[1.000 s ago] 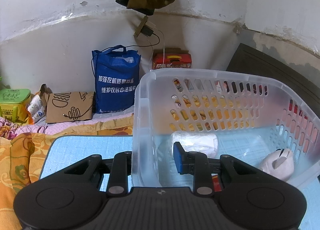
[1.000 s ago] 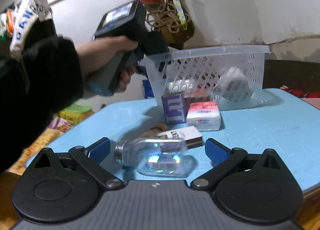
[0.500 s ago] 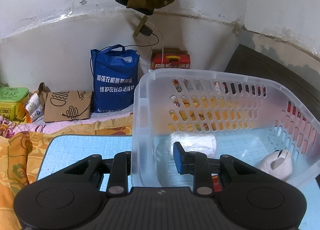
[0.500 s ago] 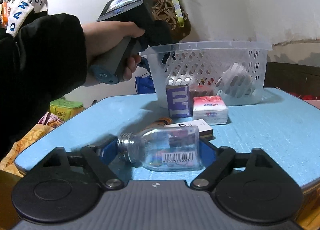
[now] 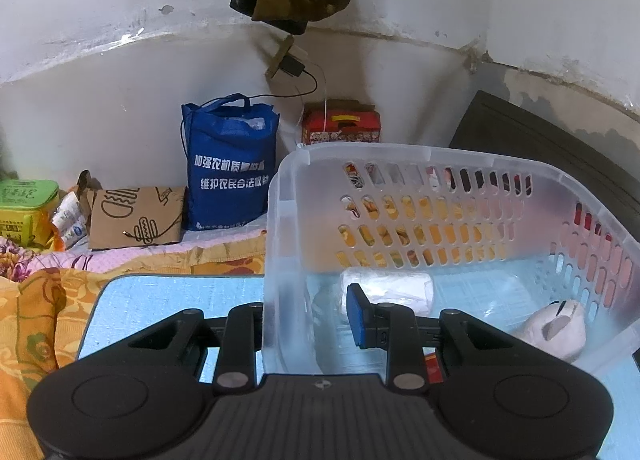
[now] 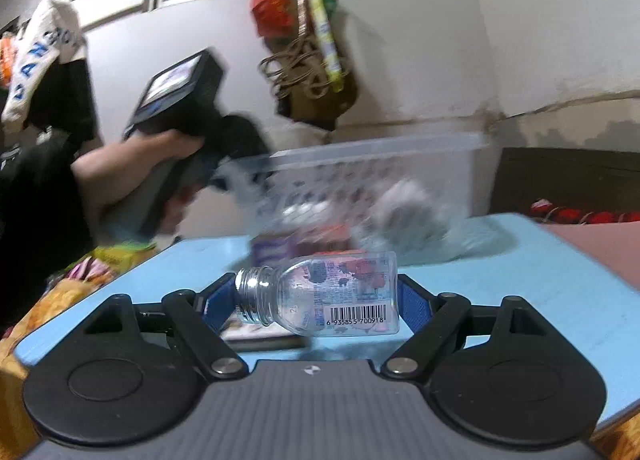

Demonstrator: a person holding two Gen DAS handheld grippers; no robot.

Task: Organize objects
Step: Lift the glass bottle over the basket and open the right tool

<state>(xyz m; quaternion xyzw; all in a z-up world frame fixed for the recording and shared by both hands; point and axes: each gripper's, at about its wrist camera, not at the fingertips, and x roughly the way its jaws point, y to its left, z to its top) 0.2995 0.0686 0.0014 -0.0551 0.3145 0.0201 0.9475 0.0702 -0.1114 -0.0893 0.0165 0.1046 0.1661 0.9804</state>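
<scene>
My left gripper is shut on the near wall of the clear plastic basket, one finger outside and its blue pad inside. A white wrapped roll and a pale pink rounded thing lie in the basket. My right gripper is shut on a clear capless bottle, gripped sideways between its blue pads above the light-blue table. Beyond it the basket looks blurred, with a purple box and a red-and-white pack in front of it. A dark flat box lies under the bottle.
A person's hand and dark sleeve hold the left gripper at the left. Behind the table are a blue bag, a red box, a brown paper bag, a green tin and orange bedding.
The right gripper's jaws closed on the bottle that lay on the table, and the bottle has risen off the surface. The right view is now blurred. The left gripper kept its hold.
</scene>
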